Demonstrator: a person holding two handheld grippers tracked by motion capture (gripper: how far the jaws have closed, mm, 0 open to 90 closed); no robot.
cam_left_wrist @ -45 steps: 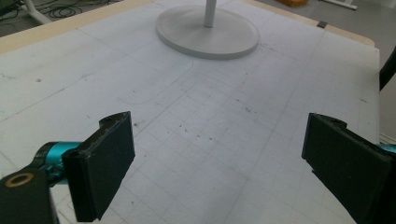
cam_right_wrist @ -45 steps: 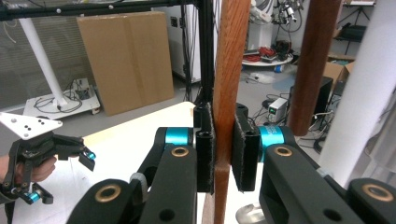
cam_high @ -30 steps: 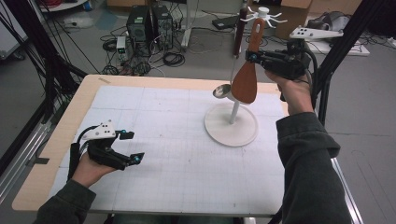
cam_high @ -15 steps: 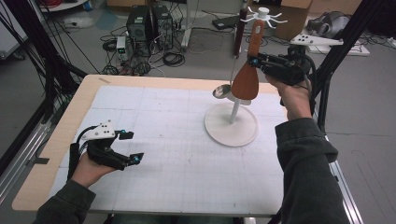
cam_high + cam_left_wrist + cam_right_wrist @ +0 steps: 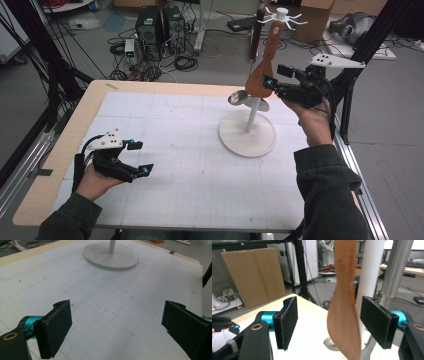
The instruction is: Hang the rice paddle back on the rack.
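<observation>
Right gripper view, item: wooden spatula (image 5: 343, 322) hanging from the white rack (image 5: 248, 134) at far right, right gripper (image 5: 269, 86) now moved up around its blade, jaws apart (unclamped, so grasp pending); left gripper (image 5: 141, 157) idle, jaws apart, near left.

The high view looks forward and down from above the near edge of the table (image 5: 200, 200), taking in the whole top and the floor behind it. The left gripper view sits low over the table and faces the round base of the stand (image 5: 110, 255), also visible in the high view. The right gripper view looks from very near at the wooden spatula (image 5: 343, 302) hanging on that stand, facing left.
</observation>
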